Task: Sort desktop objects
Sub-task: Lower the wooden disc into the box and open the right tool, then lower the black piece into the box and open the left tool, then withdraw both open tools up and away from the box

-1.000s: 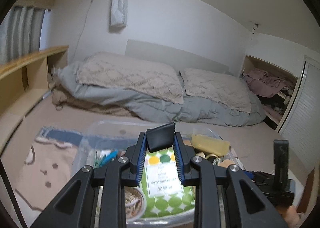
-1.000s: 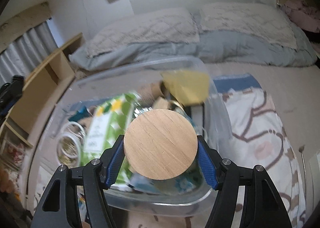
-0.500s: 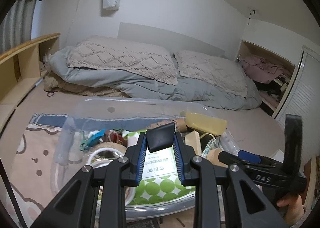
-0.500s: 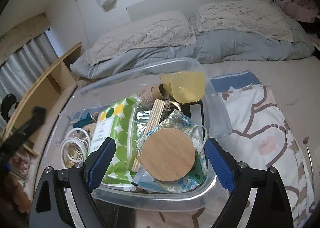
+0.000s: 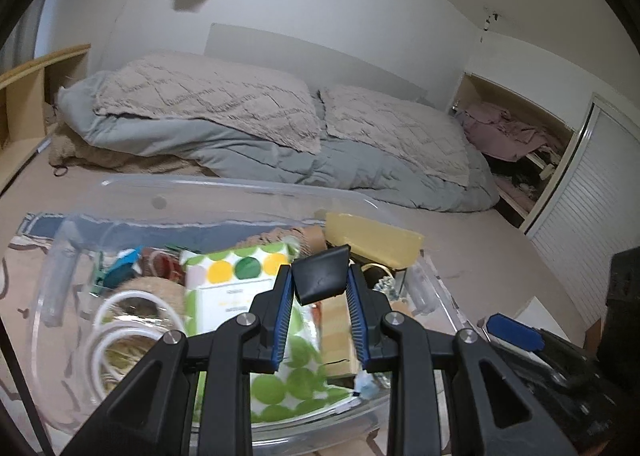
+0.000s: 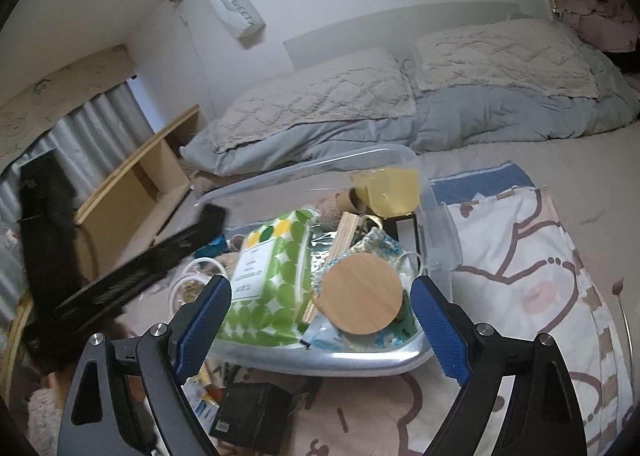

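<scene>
A clear plastic bin (image 6: 320, 360) holds mixed items. A round wooden lid (image 6: 362, 294) lies on top of them near its front right. My right gripper (image 6: 320, 288) hangs open above the bin's front rim, its blue pads apart from the lid. A green-dotted pack (image 6: 276, 276) lies left of the lid. In the left wrist view my left gripper (image 5: 319, 274) is shut on a small black wedge-shaped piece (image 5: 322, 272), above the dotted pack (image 5: 240, 268) inside the bin (image 5: 240, 187). The left gripper's black body (image 6: 120, 280) shows blurred at the left of the right wrist view.
A yellow translucent box (image 6: 390, 187) sits at the bin's far end and white cable coils (image 5: 120, 320) at its left. A black box (image 6: 248, 416) lies on the patterned rug (image 6: 540, 276) before the bin. A bed (image 5: 280, 143) with a grey duvet lies behind and a wooden shelf (image 6: 152, 175) at left.
My right gripper opened and let go of the wooden lid, which now lies in the bin, and drew back and up. My left gripper moved lower over the bin, still holding the black piece.
</scene>
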The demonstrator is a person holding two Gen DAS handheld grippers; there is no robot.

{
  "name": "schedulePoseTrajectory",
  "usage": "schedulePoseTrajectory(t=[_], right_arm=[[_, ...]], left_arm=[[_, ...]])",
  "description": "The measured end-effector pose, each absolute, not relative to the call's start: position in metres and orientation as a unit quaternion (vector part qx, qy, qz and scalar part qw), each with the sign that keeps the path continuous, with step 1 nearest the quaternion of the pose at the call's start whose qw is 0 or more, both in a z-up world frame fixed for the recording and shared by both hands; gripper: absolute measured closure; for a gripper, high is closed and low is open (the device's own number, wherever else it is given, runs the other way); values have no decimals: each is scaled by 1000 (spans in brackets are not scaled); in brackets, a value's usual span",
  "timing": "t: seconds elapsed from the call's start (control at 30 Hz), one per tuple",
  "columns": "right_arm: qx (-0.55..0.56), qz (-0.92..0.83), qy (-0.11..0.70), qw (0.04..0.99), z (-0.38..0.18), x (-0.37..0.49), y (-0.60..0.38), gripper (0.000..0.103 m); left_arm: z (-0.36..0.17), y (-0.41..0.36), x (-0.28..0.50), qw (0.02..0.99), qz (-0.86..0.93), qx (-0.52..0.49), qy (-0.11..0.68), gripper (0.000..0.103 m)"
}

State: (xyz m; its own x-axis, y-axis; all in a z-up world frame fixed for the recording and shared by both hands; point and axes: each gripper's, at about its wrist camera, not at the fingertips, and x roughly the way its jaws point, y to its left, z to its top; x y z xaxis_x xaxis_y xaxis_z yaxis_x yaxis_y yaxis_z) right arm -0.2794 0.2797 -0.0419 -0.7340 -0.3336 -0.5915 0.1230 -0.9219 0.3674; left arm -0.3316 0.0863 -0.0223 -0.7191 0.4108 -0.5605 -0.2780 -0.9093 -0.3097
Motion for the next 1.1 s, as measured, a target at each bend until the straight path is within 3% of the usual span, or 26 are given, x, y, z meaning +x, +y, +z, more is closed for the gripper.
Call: schedulePoseTrajectory(t=[0.73,0.8,0.83,1.1], right_arm=[[339,-919,-160,123,-44,-259,297,12],[340,-919,-160,123,-45,-260,296,12],[340,-919,-159,122,-45,-259,295,12],[335,-922,-159,117,-44,-258,297,12]], left_arm=[[-63,119,-361,169,906,-370,-113,75],[-65,116,-362,157,909,-368,-116,44],[-65,114,-361,155,910,-364,-122,21],[-57,120,-352,166,916,-350,-107,20]])
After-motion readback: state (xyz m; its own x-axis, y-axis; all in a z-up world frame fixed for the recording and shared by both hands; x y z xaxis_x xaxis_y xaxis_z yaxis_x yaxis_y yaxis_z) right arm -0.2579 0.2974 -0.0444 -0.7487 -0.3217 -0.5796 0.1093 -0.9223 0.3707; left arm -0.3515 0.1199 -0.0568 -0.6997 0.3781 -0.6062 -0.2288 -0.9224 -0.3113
